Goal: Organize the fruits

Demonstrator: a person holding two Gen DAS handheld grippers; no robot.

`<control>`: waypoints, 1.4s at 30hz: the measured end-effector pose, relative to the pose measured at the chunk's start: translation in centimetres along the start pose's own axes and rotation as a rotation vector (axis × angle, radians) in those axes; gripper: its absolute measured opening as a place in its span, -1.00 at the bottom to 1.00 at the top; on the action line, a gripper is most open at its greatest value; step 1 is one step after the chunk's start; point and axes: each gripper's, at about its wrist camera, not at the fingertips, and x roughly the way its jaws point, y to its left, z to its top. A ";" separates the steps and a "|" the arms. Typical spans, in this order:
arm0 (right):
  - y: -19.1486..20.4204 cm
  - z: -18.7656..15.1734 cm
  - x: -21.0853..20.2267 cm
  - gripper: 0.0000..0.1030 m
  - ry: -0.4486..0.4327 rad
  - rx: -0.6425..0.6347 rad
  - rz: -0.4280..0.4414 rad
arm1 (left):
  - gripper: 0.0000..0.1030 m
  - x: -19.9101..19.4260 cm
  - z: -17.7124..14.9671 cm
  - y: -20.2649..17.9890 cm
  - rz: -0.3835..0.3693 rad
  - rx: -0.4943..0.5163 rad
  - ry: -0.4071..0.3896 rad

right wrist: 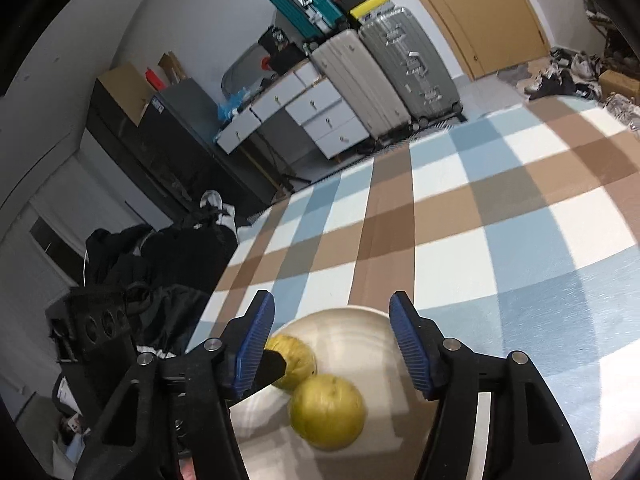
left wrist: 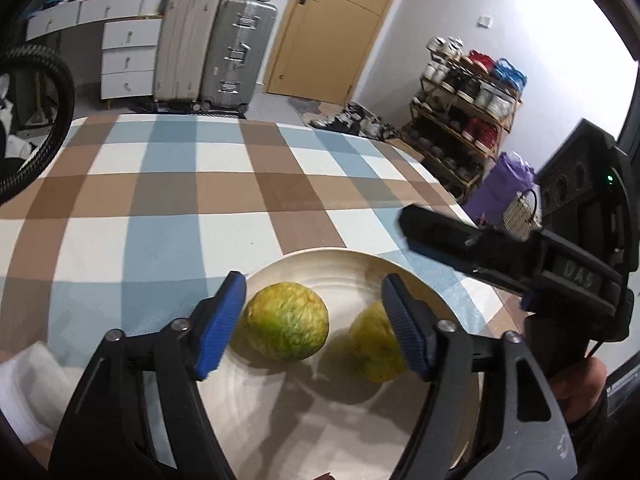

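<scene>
Two round, rough-skinned yellow-green fruits, one (left wrist: 286, 321) beside the other (left wrist: 374, 344), lie close together on a shallow cream ceramic plate (left wrist: 340, 420), so the sorting looks finished or nearly so, with both grippers empty above it. The left gripper (left wrist: 314, 324) has its blue-padded fingers spread wide, and the right gripper (right wrist: 332, 344) is equally wide. If more fruit remains, it lies out of view; the next move likely calls for lifting clear without nudging either fruit. The plate rests on a blue, brown and white checked tablecloth (left wrist: 168, 200); beyond stand grey hard-shell suitcases (left wrist: 236, 52), a wooden door (left wrist: 328, 28) and a loaded shoe rack (left wrist: 464, 104).
</scene>
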 end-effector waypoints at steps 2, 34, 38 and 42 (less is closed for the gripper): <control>0.6 0.0 -1.7 0.50 -0.023 -0.010 0.003 | 0.37 -0.8 -0.1 0.0 0.016 -0.020 0.003; 11.5 -15.6 -23.9 1.00 -0.300 -0.339 -0.112 | 0.98 -23.0 -11.3 -11.7 0.254 0.125 -0.191; 12.5 -17.2 -24.3 1.00 -0.284 -0.367 -0.121 | 0.98 -24.8 -13.0 -11.5 0.248 0.092 -0.189; 12.9 -19.1 -24.4 1.00 -0.240 -0.396 -0.092 | 0.98 -26.3 -15.3 -11.1 0.245 0.059 -0.179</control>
